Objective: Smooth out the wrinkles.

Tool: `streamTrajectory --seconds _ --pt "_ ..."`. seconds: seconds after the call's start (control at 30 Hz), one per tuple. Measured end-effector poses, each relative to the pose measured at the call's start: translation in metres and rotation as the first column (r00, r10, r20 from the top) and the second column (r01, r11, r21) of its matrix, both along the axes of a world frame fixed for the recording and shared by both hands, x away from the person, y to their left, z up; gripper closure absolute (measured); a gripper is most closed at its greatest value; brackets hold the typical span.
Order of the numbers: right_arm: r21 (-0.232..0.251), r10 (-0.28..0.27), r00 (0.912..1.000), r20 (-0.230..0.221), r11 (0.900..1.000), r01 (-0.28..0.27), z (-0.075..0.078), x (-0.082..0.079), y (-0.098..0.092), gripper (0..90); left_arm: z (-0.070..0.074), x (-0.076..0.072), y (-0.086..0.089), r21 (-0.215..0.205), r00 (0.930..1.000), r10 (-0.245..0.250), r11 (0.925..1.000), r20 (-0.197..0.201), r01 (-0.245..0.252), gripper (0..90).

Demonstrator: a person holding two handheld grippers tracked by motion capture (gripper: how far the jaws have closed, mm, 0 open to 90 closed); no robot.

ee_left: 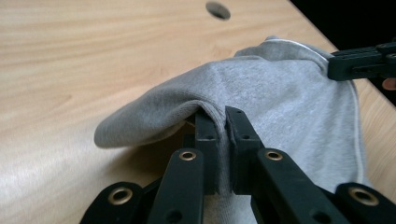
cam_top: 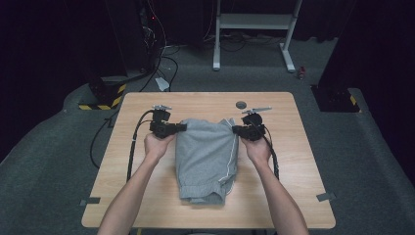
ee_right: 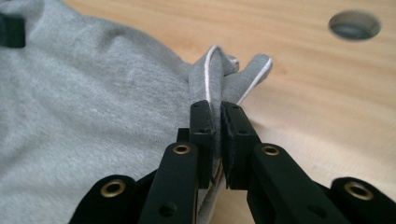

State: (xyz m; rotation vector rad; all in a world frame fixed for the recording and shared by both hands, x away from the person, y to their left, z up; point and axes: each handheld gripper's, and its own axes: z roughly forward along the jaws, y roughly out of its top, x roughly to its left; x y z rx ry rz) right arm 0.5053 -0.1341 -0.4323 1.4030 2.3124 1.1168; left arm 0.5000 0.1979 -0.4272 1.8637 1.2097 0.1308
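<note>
High view: a grey garment (cam_top: 205, 159), probably shorts with thin white piping, lies in the middle of the frame on the wooden counter (cam_top: 147, 205), its long axis running from the far edge down toward the person. The left gripper (cam_top: 182, 127) meets the garment's upper left corner and the right gripper (cam_top: 236, 129) meets its upper right corner, so the far hem spans between them and each hand (cam_top: 157, 145) is equally near its own corner.

In the left gripper view the fingers (ee_left: 206, 135) stand narrow, pinched on a raised fold of grey fabric at lower centre, with the cloth arching up off the counter to the left. In the right gripper view the fingers (ee_right: 201, 126) are likewise closed on a bunched, white-piped edge at centre frame. A round hole (cam_top: 240, 105) in the counter sits just beyond the right gripper.

Judging from the hold, the likely next move is a fold of the far end toward the near hem, along the long axis; both corners would need to travel together to keep the edge straight.
</note>
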Motion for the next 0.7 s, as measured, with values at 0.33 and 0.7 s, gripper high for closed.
streamTrajectory --seconds 0.33,0.7 --pt "0.026 -0.016 0.9938 0.11 1.0 0.013 0.053 0.012 0.009 84.0 0.029 0.008 0.007 -0.092 0.9968 0.039 0.9952 0.069 -0.033 84.6" --pt "0.084 0.002 0.993 0.118 0.996 -0.011 0.042 -0.007 -0.005 83.9 0.022 -0.014 0.007 -0.091 0.9953 0.001 0.9958 0.097 0.008 84.3"
